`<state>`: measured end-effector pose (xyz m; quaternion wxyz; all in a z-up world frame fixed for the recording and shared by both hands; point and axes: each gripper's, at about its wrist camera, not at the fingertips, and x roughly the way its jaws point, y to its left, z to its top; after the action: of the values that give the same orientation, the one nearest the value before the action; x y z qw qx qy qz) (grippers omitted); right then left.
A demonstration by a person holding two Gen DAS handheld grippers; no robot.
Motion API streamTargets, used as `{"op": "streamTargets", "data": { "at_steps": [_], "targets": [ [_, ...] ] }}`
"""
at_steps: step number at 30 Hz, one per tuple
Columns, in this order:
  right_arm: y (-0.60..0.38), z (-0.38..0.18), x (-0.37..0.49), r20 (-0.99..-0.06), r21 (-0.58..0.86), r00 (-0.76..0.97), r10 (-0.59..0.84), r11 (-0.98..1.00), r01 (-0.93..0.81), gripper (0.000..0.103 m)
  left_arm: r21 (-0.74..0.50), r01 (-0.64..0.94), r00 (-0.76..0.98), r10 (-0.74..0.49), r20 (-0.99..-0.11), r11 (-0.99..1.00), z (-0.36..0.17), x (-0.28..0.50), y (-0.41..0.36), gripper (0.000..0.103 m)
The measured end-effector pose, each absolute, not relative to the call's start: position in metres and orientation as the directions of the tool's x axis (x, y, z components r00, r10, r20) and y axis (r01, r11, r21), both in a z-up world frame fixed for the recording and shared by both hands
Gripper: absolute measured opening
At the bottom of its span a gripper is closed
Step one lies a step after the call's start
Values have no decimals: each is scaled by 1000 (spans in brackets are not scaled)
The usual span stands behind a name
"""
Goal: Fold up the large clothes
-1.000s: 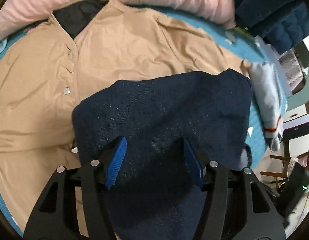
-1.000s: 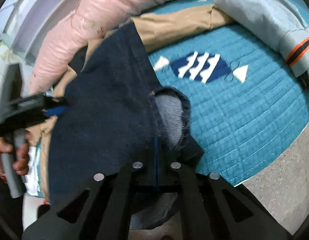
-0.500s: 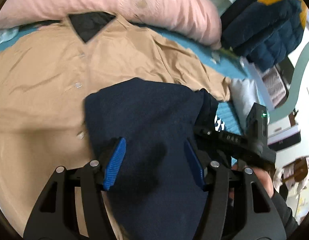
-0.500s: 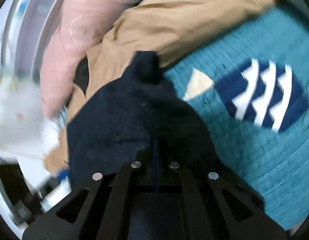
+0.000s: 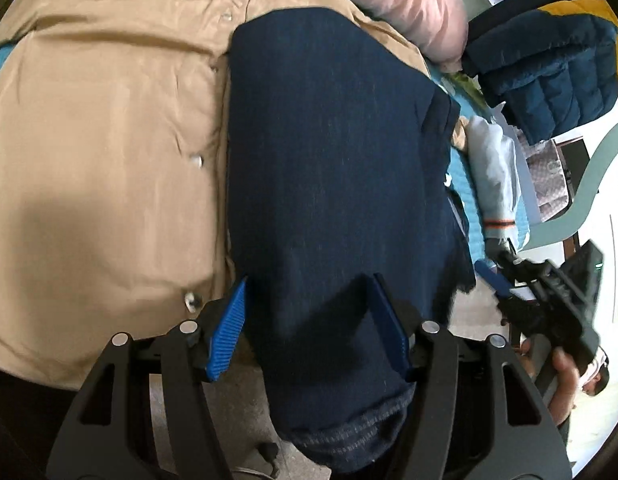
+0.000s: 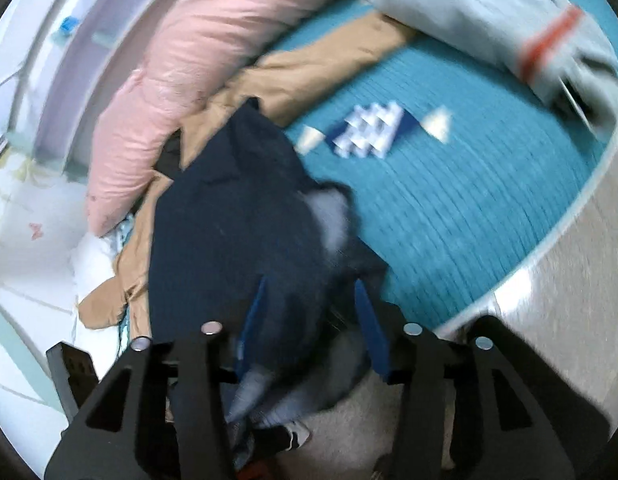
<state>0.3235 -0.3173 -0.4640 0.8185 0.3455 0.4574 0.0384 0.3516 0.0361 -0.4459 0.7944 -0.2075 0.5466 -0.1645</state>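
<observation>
A dark navy garment (image 5: 333, 168) lies folded in a long strip over a tan button shirt (image 5: 101, 128); its near end hangs past the mat's edge. My left gripper (image 5: 309, 320) is open, its blue pads either side of the navy cloth, not clamping it. My right gripper (image 6: 313, 320) is open too, just above the navy garment (image 6: 237, 216), whose pale inner side shows at a fold. The right gripper also shows at the right of the left wrist view (image 5: 549, 292), held in a hand.
A round teal mat (image 6: 469, 184) lies under the clothes. A pink pillow (image 6: 197, 48) lines its far edge. A grey garment with an orange stripe (image 6: 489, 12) lies at the mat's right. A dark blue padded jacket (image 5: 549, 52) sits beyond. Bare floor (image 6: 569, 280) borders the mat.
My right gripper was shut on the navy garment and has opened, letting it go. The garment now lies as a longer strip. Both cameras have shifted back toward the mat's edge.
</observation>
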Motion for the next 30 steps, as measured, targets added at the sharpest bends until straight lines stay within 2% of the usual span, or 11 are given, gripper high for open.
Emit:
{"op": "streamTargets", "data": {
  "at_steps": [2,7,12,17,26,30],
  "targets": [
    [-317,-474,321,-753,590,544,370,745,311,50,-527,17,344,-500,-795,849,-448,348,37,60],
    [-314,-494,319,-748,622,529,400,702,349,53,-526,14,340,-499,-797,851,-447,341,37,60],
    [-317,-510,324,-713,689,511,479,614,385,63,-491,33,347,-470,-811,871,-445,338,31,60],
    [-314,-518,330,-749,652,484,452,634,415,73,-489,29,341,-468,-815,872,-448,338,29,60],
    [-308,-516,334,-679,729,495,543,581,362,72,-494,30,340,-474,-812,869,-452,340,28,61],
    [-309,-522,340,-675,732,504,539,571,371,64,-488,42,339,-472,-814,872,-452,340,29,61]
  ]
}}
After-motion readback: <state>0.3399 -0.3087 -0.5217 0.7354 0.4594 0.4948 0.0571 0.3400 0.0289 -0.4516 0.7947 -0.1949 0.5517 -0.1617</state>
